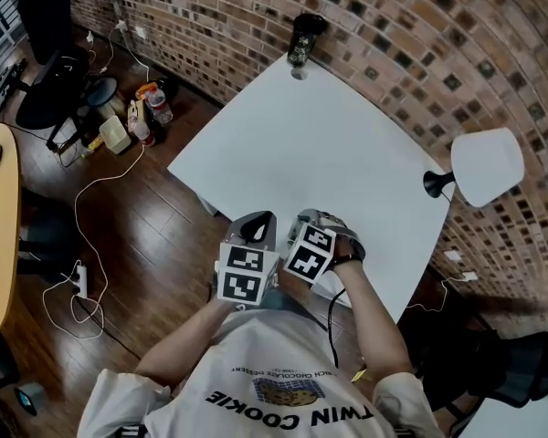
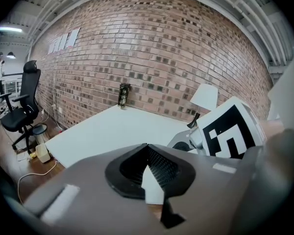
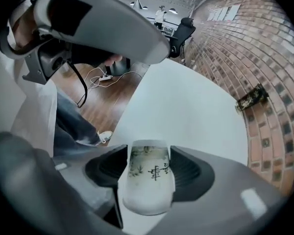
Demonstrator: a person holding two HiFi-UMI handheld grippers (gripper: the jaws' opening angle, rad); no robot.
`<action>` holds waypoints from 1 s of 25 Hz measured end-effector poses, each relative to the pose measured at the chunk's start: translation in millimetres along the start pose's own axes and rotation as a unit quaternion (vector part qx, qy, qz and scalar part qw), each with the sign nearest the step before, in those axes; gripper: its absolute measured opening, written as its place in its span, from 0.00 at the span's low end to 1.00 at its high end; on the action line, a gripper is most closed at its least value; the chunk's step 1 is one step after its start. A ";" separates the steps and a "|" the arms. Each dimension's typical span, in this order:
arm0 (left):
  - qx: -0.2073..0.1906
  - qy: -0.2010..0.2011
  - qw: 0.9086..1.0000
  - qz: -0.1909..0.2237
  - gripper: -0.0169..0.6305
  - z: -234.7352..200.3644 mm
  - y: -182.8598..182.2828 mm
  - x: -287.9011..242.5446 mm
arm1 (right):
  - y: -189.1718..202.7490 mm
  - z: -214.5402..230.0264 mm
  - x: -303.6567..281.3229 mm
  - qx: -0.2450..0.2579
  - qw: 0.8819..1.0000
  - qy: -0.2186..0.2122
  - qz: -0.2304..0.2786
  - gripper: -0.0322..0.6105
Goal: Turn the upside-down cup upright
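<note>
A small white cup [image 3: 147, 180] with dark characters and green leaf print sits between the jaws of my right gripper [image 3: 148, 148], which points steeply down at the white table [image 3: 186, 106]. The jaws stand wide, the pads beside the cup's sides rather than pressing on it. Which end of the cup is up I cannot tell. In the head view the right gripper [image 1: 316, 223] hangs over the table's near edge and hides the cup. My left gripper [image 1: 254, 230] hovers just left of it, tips together and empty [image 2: 147, 146].
A dark can [image 1: 303, 42] stands at the table's far corner by the brick wall. A white-shaded lamp [image 1: 482, 167] is at the right edge. On the wooden floor to the left lie cables, bottles [image 1: 146, 108] and an office chair [image 1: 46, 53].
</note>
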State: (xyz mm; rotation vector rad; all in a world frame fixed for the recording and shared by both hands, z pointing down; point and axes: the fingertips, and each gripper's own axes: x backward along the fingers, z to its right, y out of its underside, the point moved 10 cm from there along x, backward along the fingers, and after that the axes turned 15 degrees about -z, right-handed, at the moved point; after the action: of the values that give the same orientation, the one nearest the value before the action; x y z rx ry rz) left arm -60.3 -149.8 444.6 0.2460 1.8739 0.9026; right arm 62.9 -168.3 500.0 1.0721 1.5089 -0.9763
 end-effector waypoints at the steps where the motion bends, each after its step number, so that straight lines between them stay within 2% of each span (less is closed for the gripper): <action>1: 0.000 -0.001 1.000 0.001 0.03 -0.5 -0.1 0.8 | -2.0 -0.8 -1.9 0.007 1.000 -0.001 -0.006 0.46; 6: 0.002 -0.005 1.000 0.000 0.03 -4.0 0.9 3.6 | -5.6 -5.9 -2.1 0.043 0.999 -0.001 -0.019 0.46; 8: 0.003 -0.005 1.000 -0.001 0.03 -4.5 1.3 3.2 | -3.4 -5.8 -0.1 0.043 0.999 0.006 -0.013 0.46; 12: 0.000 -0.003 1.000 -0.002 0.03 -3.0 1.5 2.2 | 7.4 0.4 13.5 -0.018 0.999 0.013 0.046 0.46; 15: -0.002 0.002 1.000 -0.004 0.03 -0.4 0.9 -0.1 | 18.7 8.4 27.2 -0.089 0.989 0.033 0.113 0.46; 18: -0.006 0.007 1.000 -0.006 0.03 2.9 0.2 -3.3 | 32.9 14.5 33.9 -0.171 0.965 0.047 0.192 0.46; 21: -0.011 0.011 1.000 -0.013 0.03 7.9 0.7 -6.8 | 48.7 15.6 32.2 -0.255 0.927 0.053 0.269 0.46; 25: -0.020 0.013 1.000 -0.016 0.03 13.4 -2.6 -8.7 | 65.4 12.3 21.0 -0.331 0.879 0.068 0.336 0.46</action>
State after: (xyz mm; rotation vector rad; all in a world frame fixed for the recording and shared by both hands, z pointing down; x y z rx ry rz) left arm -44.1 -149.8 445.9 0.1800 1.8755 0.9251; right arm 126.6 -158.5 473.3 1.0351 1.2730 0.1122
